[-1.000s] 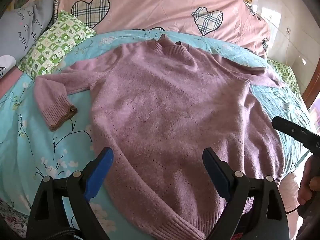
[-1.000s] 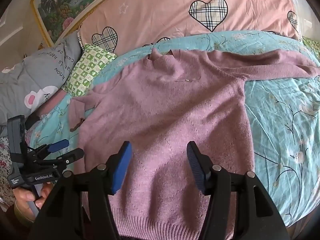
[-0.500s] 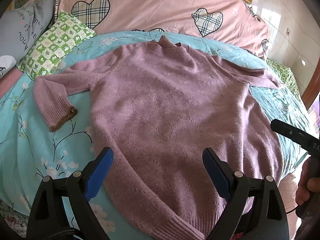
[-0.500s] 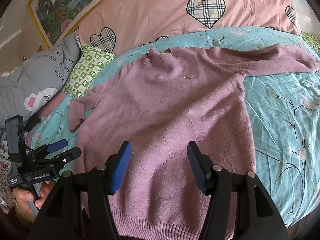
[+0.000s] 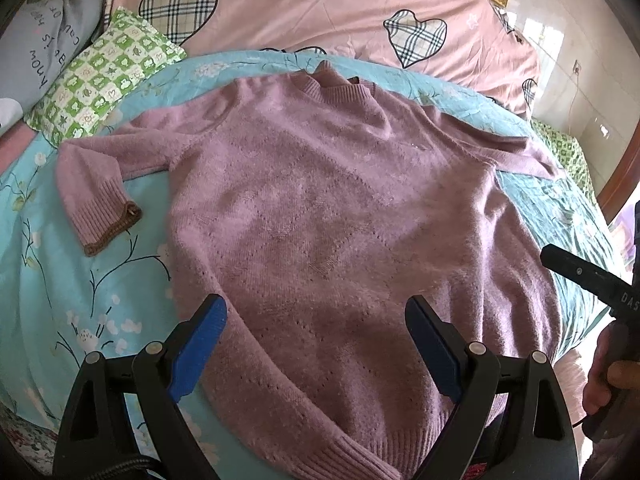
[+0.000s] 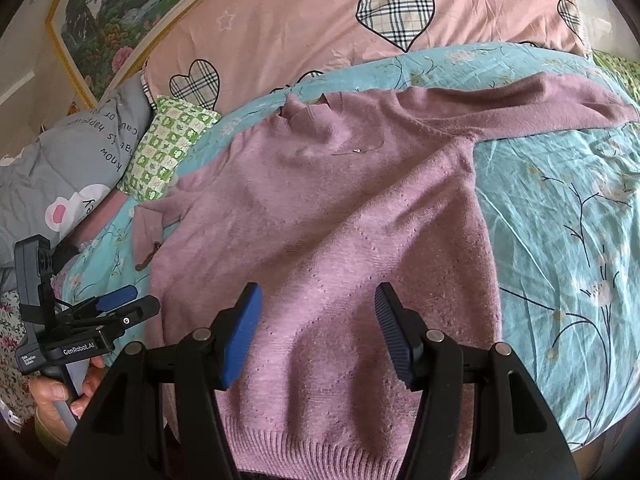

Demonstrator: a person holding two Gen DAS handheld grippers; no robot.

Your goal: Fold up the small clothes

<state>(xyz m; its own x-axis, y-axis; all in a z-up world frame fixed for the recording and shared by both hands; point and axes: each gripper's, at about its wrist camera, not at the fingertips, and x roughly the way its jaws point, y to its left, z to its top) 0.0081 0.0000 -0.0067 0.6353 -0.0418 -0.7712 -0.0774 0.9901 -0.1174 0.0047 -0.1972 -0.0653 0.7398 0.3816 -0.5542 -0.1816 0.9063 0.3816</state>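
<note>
While the big bed point(image 5: 100, 288) with its blue flowery cover is lying under everything, a purple sweater point(image 5: 320, 220) is lying flat across it, front up, neck toward the pink pillows point(image 5: 320, 8). One sleeve point(image 5: 96, 196) is bending down on the left; the other sleeve point(image 6: 540, 100) is stretching far out on the right. The left gripper point(image 5: 316, 340) and right gripper point(image 6: 318, 332) are hovering over the bottom hem, fingers wide apart, holding nothing. I am thinking the soft knit could bunch up if only one layer gets pinched, and the fold could go crooked.
</note>
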